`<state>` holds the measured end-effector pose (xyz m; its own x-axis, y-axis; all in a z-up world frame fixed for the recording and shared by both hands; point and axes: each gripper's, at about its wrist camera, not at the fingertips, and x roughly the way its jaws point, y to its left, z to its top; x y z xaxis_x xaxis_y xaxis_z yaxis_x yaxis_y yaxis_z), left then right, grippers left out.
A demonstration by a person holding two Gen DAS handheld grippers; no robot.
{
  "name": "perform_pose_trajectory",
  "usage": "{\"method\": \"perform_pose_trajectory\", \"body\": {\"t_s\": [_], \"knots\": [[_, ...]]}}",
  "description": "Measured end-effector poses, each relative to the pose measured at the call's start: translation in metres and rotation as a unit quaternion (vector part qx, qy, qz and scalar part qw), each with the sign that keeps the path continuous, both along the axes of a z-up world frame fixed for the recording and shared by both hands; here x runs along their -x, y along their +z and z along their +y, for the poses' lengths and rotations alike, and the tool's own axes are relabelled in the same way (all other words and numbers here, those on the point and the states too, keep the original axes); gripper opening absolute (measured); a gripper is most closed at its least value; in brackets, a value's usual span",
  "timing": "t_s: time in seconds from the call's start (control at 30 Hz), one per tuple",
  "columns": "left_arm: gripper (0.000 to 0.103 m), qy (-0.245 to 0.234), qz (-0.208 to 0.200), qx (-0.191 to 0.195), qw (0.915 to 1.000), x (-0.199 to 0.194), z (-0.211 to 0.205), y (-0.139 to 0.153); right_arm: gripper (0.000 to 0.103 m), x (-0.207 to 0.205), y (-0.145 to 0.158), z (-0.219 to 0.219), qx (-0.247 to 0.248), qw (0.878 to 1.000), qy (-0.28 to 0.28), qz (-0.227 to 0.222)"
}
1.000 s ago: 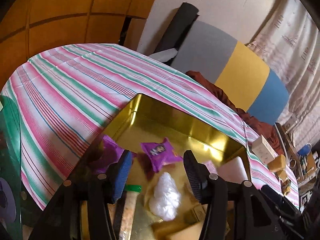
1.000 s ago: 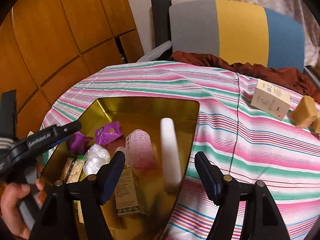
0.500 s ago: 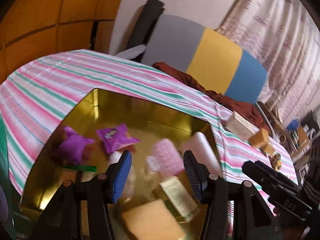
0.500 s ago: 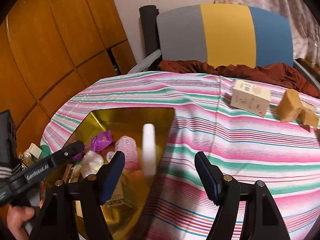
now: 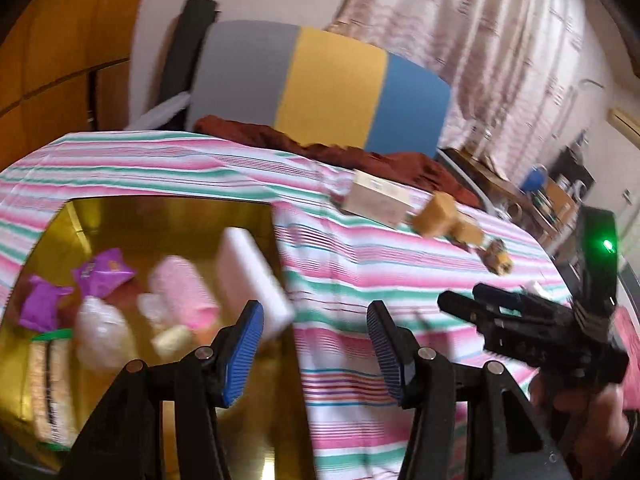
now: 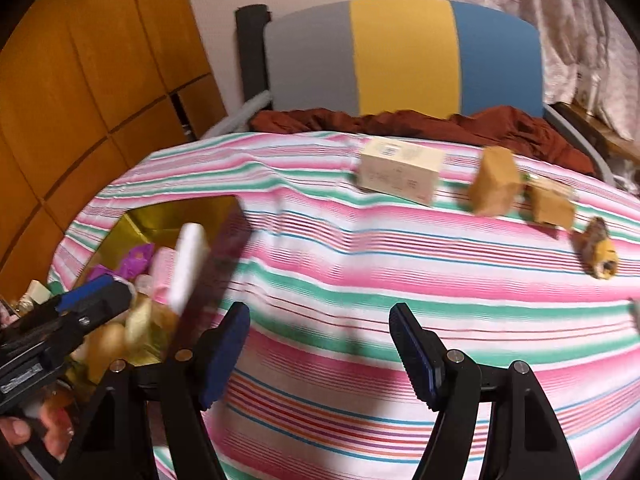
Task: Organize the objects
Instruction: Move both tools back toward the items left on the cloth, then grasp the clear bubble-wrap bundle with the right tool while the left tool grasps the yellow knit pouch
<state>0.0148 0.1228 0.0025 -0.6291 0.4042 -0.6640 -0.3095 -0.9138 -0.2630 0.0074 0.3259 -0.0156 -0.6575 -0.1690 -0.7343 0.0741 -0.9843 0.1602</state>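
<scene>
A gold tin (image 5: 168,216) (image 6: 160,216) on the striped cloth holds purple packets (image 5: 104,272), a pink roll (image 5: 180,292), a white slab (image 5: 252,276) (image 6: 188,268) leaning on its right wall, and other small items. On the cloth at the back lie a cream box (image 5: 378,198) (image 6: 400,170), two tan blocks (image 5: 436,214) (image 6: 496,186) and a small brown-yellow thing (image 6: 598,254). My left gripper (image 5: 316,348) hangs open and empty over the tin's right edge. My right gripper (image 6: 320,354) is open and empty above bare cloth, right of the tin.
The round table's striped cloth (image 6: 360,280) drops off at the front and sides. A grey, yellow and blue chair back (image 6: 404,56) with a rust cloth (image 6: 400,122) stands behind it. Wood panels are at the left and curtains at the right.
Both grippers have swung to the right, away from the tin's inside toward the loose boxes and blocks. Their jaws have stayed as wide as before, with nothing taken hold of.
</scene>
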Motion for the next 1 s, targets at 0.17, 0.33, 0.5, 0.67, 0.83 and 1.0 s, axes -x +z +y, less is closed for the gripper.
{"method": "perform_pose_trajectory", "body": {"t_s": [0.17, 0.33, 0.5, 0.67, 0.83, 1.0], "knots": [[0.055, -0.052, -0.006, 0.017, 0.9985, -0.01, 0.043, -0.006, 0.073, -0.009, 0.0, 0.072, -0.024, 0.998, -0.053, -0.021], [0.055, -0.09, -0.016, 0.022, 0.9955, -0.016, 0.079, -0.012, 0.073, -0.022, 0.002, 0.164, -0.063, 0.988, -0.135, -0.034], [0.055, -0.113, -0.021, 0.028, 0.9929, -0.019, 0.105, -0.012, 0.073, -0.028, 0.003, 0.25, -0.112, 0.97, -0.211, -0.045], [0.055, -0.129, -0.031, 0.038, 0.9904, -0.019, 0.127, -0.013, 0.073, -0.026, -0.007, 0.324, -0.137, 0.956, -0.254, -0.055], [0.055, -0.141, -0.036, 0.042, 0.9885, -0.015, 0.153, -0.013, 0.065, -0.017, -0.026, 0.355, -0.115, 0.955, -0.262, -0.078], [0.055, -0.167, -0.035, 0.044, 0.9844, -0.016, 0.186, -0.013, 0.052, -0.008, -0.042, 0.359, -0.127, 0.956, -0.247, -0.097]]}}
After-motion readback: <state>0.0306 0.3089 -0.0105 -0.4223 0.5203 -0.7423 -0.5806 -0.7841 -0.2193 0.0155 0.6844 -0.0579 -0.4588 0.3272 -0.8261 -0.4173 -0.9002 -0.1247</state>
